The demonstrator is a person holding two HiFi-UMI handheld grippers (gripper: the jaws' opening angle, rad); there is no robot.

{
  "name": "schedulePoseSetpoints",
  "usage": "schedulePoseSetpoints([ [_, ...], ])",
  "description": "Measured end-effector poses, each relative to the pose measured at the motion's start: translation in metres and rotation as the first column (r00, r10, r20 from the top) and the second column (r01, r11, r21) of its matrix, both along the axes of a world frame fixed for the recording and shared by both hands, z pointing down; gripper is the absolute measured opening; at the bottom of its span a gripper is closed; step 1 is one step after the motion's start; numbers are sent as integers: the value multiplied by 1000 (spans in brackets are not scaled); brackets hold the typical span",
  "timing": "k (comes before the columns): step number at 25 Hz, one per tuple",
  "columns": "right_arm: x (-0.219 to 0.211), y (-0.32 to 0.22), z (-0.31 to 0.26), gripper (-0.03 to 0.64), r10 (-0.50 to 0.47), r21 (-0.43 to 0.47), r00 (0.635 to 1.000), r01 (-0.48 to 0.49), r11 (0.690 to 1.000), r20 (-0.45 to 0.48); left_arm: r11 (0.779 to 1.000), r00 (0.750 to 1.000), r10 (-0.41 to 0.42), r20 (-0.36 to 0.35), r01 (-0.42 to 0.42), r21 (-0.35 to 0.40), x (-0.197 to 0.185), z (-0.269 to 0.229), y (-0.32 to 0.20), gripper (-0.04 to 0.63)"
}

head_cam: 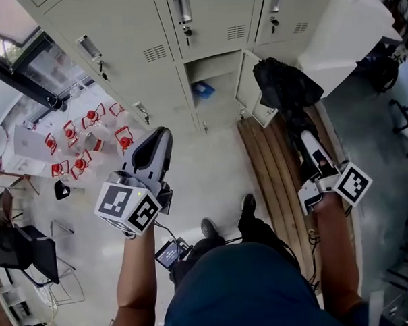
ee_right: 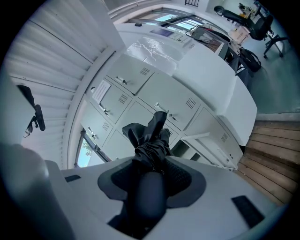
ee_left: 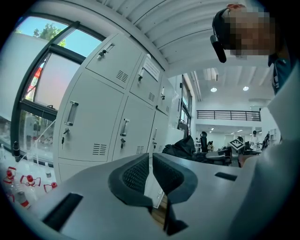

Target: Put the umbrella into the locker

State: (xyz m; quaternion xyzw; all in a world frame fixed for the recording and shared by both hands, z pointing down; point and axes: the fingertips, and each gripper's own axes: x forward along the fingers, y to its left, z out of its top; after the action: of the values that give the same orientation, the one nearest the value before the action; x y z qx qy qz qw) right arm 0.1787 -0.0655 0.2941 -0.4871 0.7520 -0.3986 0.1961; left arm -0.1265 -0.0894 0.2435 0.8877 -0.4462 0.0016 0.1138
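Note:
A black folded umbrella points toward the grey lockers, its handle clamped in my right gripper, which is shut on it. In the right gripper view the handle fills the space between the pads of that gripper and the crumpled canopy sticks out ahead. A low locker compartment stands open, its door swung to the right, with a blue item inside. The umbrella's canopy hangs just right of that door. My left gripper hovers left of the opening, shut and empty.
A wooden slatted bench runs below the umbrella, under my right arm. Closed locker doors fill the wall. Several red-capped containers lie at the left, a white counter at the upper right, and chairs at the lower left.

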Motion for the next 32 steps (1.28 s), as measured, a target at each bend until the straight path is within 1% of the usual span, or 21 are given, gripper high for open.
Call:
schedulePoseSetpoints([
  [14,22,-70,23,181,-90,-43,996,89,995,-6,998,998,-67,-3,67,-19,37,20,-57,38],
  [18,29,-89,28,181,-136,-37,991,135,990,-12,994,994,-106,9,107,-37,47,23,-68,38],
  [26,46,-125,40,181,-212,-45,977,211,976,-4,985,985,-167,35,169,-33,69,32,-84,38],
  [32,50,-144,46,181,-264,-22,964,264,964,-5,978,977,-206,53,207,-22,78,34,-89,38],
])
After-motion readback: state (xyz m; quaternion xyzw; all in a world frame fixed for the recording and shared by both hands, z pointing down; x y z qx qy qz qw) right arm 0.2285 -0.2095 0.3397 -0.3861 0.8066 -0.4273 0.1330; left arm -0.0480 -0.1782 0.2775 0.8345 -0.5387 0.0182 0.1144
